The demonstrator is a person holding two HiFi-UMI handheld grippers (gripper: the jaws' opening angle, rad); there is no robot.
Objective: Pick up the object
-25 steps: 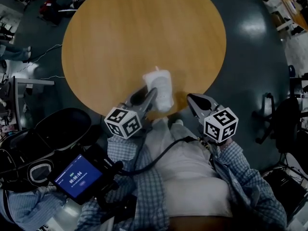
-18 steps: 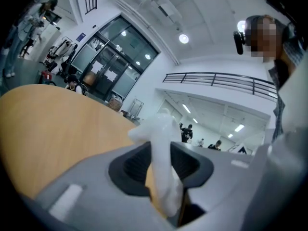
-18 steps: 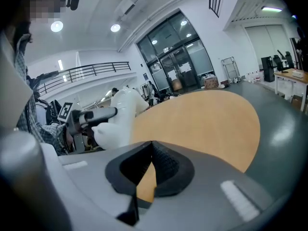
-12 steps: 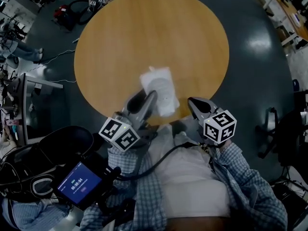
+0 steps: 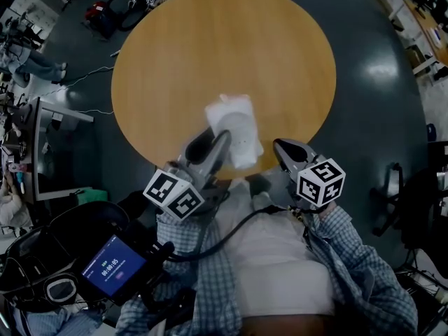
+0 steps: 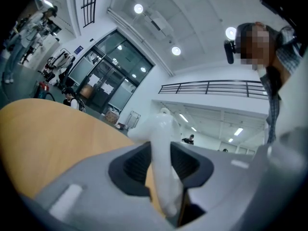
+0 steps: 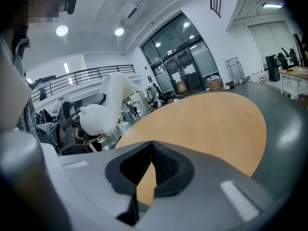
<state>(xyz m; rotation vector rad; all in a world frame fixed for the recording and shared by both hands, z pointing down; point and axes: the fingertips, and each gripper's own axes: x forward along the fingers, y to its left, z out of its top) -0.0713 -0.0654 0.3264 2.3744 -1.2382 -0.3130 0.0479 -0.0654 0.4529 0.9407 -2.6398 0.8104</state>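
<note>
A white soft pouch-like object (image 5: 234, 128) hangs above the near edge of the round wooden table (image 5: 210, 47). My left gripper (image 5: 222, 140) is shut on its lower part. In the left gripper view the white object (image 6: 163, 162) runs up between the two black pads and sticks out above them. My right gripper (image 5: 281, 149) is held over the table's near edge, to the right of the object, jaws together and empty. In the right gripper view the object (image 7: 108, 105) shows at the left, with the table (image 7: 211, 119) ahead.
A person's checked sleeves and white shirt (image 5: 273, 257) fill the near part of the head view. A tablet with a blue screen (image 5: 112, 266) and a black chair lie at the lower left. Dark floor (image 5: 371, 96) surrounds the table; cables and people are at the far left.
The left gripper with the white object has stayed lifted and shifted slightly right and up in view. The right gripper has hardly moved.
</note>
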